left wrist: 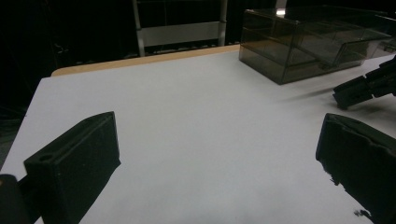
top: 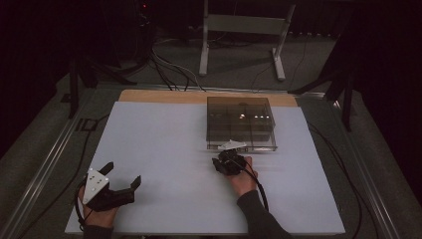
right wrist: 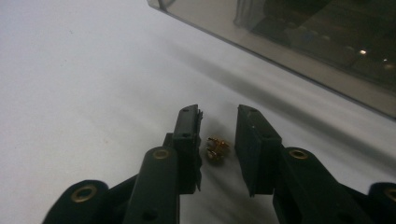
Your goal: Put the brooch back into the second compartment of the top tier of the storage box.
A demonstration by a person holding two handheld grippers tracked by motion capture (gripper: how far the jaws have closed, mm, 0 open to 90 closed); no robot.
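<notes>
A small brass part (right wrist: 218,148) lies on the white table sheet (top: 164,149), just in front of a smoked clear compartment box (top: 240,122). My right gripper (right wrist: 218,140) points down at the part, with a jaw close on either side of it. A thin gap shows at each pad, so the part lies loose between them. The high view shows the right gripper (top: 228,155) at the box's near edge. My left gripper (top: 122,174) rests at the near left of the table, its jaws spread wide over bare sheet (left wrist: 217,163).
The box (left wrist: 303,42) has several compartments, and small bright items glint in its far row. A wooden strip (top: 199,95) runs along the table's far edge. Beyond it stand a metal frame (top: 244,30) and floor cables. Cables trail from both grippers.
</notes>
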